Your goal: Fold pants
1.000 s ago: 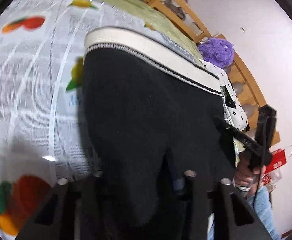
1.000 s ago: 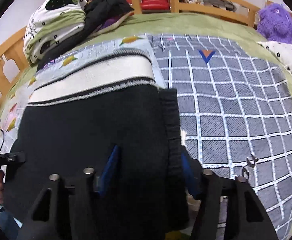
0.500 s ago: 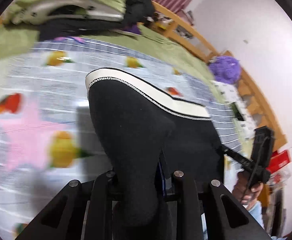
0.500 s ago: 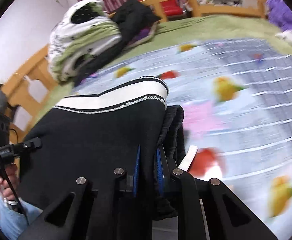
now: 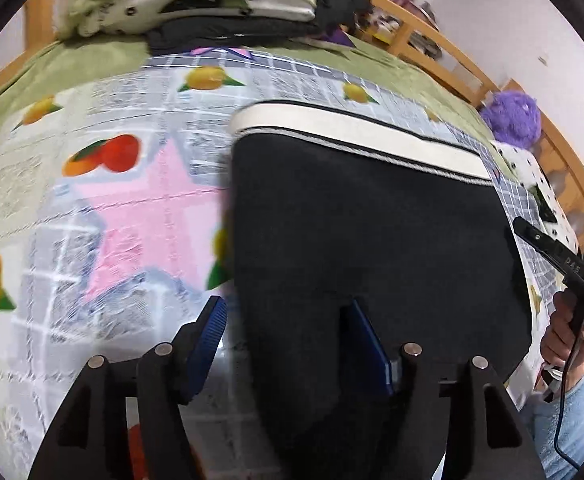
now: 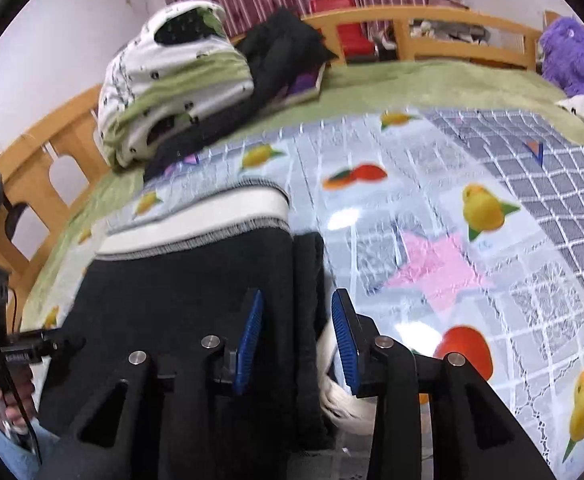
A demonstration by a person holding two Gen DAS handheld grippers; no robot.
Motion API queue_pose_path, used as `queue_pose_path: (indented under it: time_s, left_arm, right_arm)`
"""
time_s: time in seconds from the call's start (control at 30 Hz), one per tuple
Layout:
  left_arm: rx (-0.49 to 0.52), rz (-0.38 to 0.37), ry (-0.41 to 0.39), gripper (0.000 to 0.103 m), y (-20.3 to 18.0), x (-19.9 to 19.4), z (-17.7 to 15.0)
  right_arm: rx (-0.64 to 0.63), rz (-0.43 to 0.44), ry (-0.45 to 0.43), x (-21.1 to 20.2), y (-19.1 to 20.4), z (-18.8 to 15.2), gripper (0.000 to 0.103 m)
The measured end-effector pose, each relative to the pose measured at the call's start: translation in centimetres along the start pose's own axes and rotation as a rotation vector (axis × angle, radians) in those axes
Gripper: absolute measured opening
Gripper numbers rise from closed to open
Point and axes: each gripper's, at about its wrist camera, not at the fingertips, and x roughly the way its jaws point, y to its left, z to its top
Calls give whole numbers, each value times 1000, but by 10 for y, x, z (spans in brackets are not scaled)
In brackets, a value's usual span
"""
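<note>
Black pants point(image 5: 371, 248) with a white waistband point(image 5: 355, 128) lie folded on a fruit-print mat point(image 5: 132, 184) on the bed. My left gripper point(image 5: 292, 344) is open, its jaws standing either side of the pants' left edge. In the right wrist view the pants point(image 6: 180, 280) fill the lower left, their waistband point(image 6: 200, 216) toward the far side. My right gripper point(image 6: 295, 332) is open, its blue pads straddling the folded right edge. Each view shows the other gripper held in a hand at its side.
A pile of green and white bedding with dark clothes point(image 6: 180, 80) lies at the head of the bed. A purple plush toy point(image 6: 571, 52) sits by the wooden rail point(image 6: 431, 28). A grey grid-print cloth point(image 6: 551, 184) covers the right of the bed.
Both grippers have opened and let go of the pants, which now lie flat on the mat. Half a second ago both were shut on the fabric.
</note>
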Motion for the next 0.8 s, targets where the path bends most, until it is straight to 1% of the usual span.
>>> queue_pose_path:
  time_s: [0.07,0.1,0.13,0.17,0.2,0.23,0.3,0.33,0.37,0.4,0.47,0.5,0.53,0.57,0.6,0.67,0.73,0.8]
  left_arm:
    - [-22,-19,-10,63,6,-4,-1]
    - [-26,-16,-14,63,9,-5,0]
    - [-28,-6,-19,63,10,-6,-2]
    - [-25,16,-30,63,13,-7,-3]
    - [-20,31,-39,63,13,-8,-5]
    - [-11,48,-53,64,14,-10,-6]
    - [6,78,-82,64,14,-17,-8]
    - [13,85,-95,64,13,-21,-10]
    - [21,83,-107,64,11,-26,-10]
    - [23,75,-114,64,11,-29,-11]
    - [30,42,-133,64,7,-36,-12]
    - [33,35,-137,64,5,-37,-12]
    - [35,28,-140,64,2,-39,-12]
    - [35,19,-143,64,0,-40,-13]
    - [34,6,-144,64,-3,-42,-14]
    - [39,-28,-141,64,-10,-47,-18]
    - [66,-59,-127,64,-19,-54,-26]
    - [96,-71,-128,64,-28,-62,-42]
  right_arm:
    - [-24,-15,12,8,6,4,36]
    - [-35,-24,19,14,9,5,34]
    - [-44,-28,30,23,12,6,30]
    - [-53,-22,43,33,15,5,18]
    - [-62,-24,42,38,18,4,14]
    - [-78,-31,21,37,22,2,11]
    - [-75,-10,-9,27,24,6,9]
    - [-52,17,-33,20,21,9,9]
    - [-17,69,-64,10,16,14,9]
    - [-13,74,-67,6,14,18,9]
    - [-40,-4,-75,6,9,22,9]
    - [-32,-33,-55,12,2,22,9]
    - [-11,-43,6,26,-10,19,10]
    - [14,-31,59,40,-19,14,11]
    - [37,-27,81,47,-24,9,14]
    - [1,-47,65,41,-20,5,20]
    - [-46,-53,34,19,-10,2,22]
    - [-44,-51,6,-1,-7,-6,28]
